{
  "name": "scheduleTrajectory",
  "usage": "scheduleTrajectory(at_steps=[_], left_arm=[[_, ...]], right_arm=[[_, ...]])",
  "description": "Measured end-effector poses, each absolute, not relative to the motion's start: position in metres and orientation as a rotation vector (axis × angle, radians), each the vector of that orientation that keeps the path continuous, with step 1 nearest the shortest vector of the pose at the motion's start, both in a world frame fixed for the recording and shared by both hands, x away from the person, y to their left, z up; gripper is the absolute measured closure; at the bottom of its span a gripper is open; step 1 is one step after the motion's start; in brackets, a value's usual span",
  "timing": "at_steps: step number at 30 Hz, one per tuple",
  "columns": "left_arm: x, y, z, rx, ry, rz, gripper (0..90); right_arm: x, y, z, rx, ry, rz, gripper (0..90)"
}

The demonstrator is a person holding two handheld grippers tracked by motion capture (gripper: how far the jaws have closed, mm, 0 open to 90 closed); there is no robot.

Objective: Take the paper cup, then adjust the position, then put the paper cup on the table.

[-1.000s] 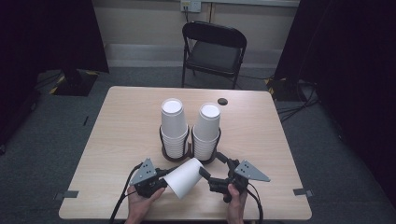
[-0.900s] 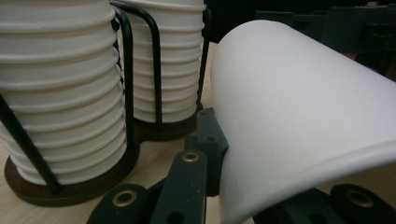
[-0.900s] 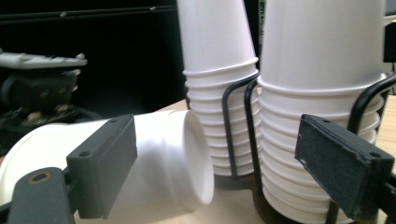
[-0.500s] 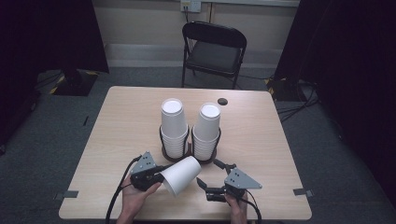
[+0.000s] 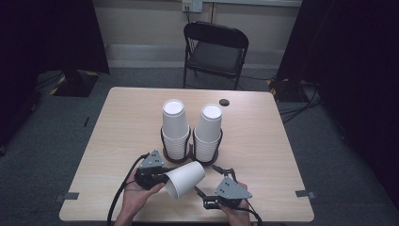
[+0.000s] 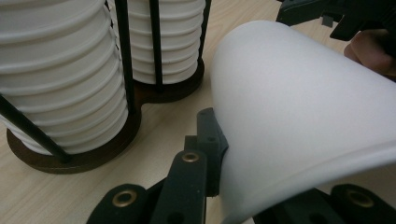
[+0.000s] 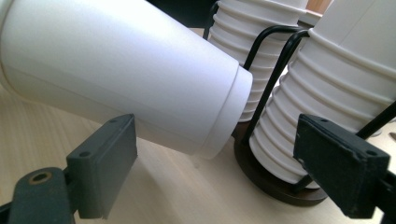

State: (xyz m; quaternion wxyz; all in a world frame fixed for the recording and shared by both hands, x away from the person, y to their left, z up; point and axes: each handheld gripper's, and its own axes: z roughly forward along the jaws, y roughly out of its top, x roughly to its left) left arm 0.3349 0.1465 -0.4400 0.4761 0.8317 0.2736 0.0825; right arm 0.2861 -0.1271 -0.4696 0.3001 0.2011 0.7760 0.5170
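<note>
A white paper cup (image 5: 184,179) lies tilted on its side above the table's front, its base towards the cup stacks. My left gripper (image 5: 170,181) is shut on it near the rim; in the left gripper view the cup (image 6: 303,102) covers the gap between the jaws of my left gripper (image 6: 261,186). My right gripper (image 5: 209,181) is open, just right of the cup and apart from it. In the right gripper view the cup (image 7: 126,70) hangs above and beyond the spread jaws of my right gripper (image 7: 224,163). Two tall stacks of white cups (image 5: 174,125) (image 5: 208,129) stand in a black wire holder (image 5: 190,153).
A small dark round object (image 5: 224,102) lies on the far side of the wooden table (image 5: 122,122). A black folding chair (image 5: 214,49) stands behind the table. The holder's dark base (image 7: 280,191) is close ahead of my right gripper.
My right gripper has drawn back from the cup towards the near table edge and a little left. The left gripper still holds the cup in about the same place.
</note>
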Motion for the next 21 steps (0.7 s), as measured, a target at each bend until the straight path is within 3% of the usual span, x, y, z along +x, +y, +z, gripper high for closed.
scheduleTrajectory(at_steps=[21], left_arm=[[0.349,0.147,-0.421,2.156,0.73,0.088,86.5]], right_arm=[[0.287,-0.112,-0.475,0.431,2.113,1.091,10.8]])
